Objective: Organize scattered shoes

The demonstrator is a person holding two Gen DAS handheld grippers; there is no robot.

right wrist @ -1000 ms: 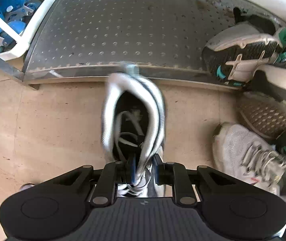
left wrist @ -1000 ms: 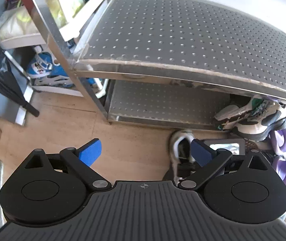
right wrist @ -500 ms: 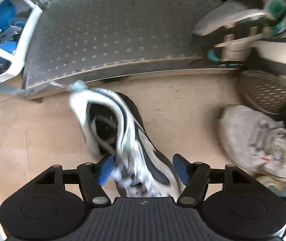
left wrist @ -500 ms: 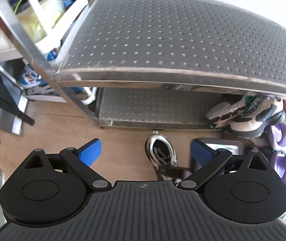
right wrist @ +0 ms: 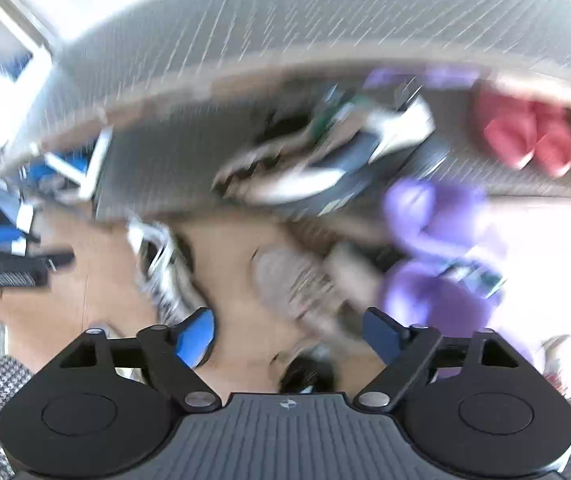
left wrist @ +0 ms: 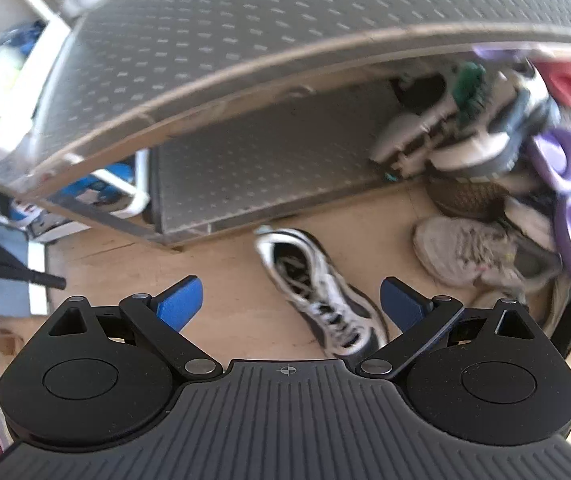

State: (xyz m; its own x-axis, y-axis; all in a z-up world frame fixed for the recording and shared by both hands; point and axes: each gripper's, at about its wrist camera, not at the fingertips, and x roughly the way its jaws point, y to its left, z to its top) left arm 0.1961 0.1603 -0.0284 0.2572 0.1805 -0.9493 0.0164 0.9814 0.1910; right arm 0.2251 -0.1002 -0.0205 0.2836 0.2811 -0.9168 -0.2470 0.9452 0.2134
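A white and black sneaker (left wrist: pixel 317 288) lies on the wooden floor in front of the metal shoe rack (left wrist: pixel 245 168); it also shows blurred in the right wrist view (right wrist: pixel 161 268). My left gripper (left wrist: pixel 291 300) is open above the floor, with the sneaker between its blue fingertips but apart from them. My right gripper (right wrist: pixel 289 330) is open and empty, above a grey sneaker (right wrist: pixel 297 288). The grey sneaker (left wrist: pixel 477 256) lies right of the white one. A white, green and navy sneaker (left wrist: pixel 473 132) sits on the lower shelf.
Purple slippers (left wrist: pixel 565 196) and several other shoes pile up at the right of the rack. Red slippers (right wrist: pixel 525 136) sit on the lower shelf further right. A white rack with blue items (left wrist: pixel 97 188) stands left. The right wrist view is motion-blurred.
My right gripper opened, let go of the white and black sneaker on the floor, and pulled back and to the right. My left gripper swung right.
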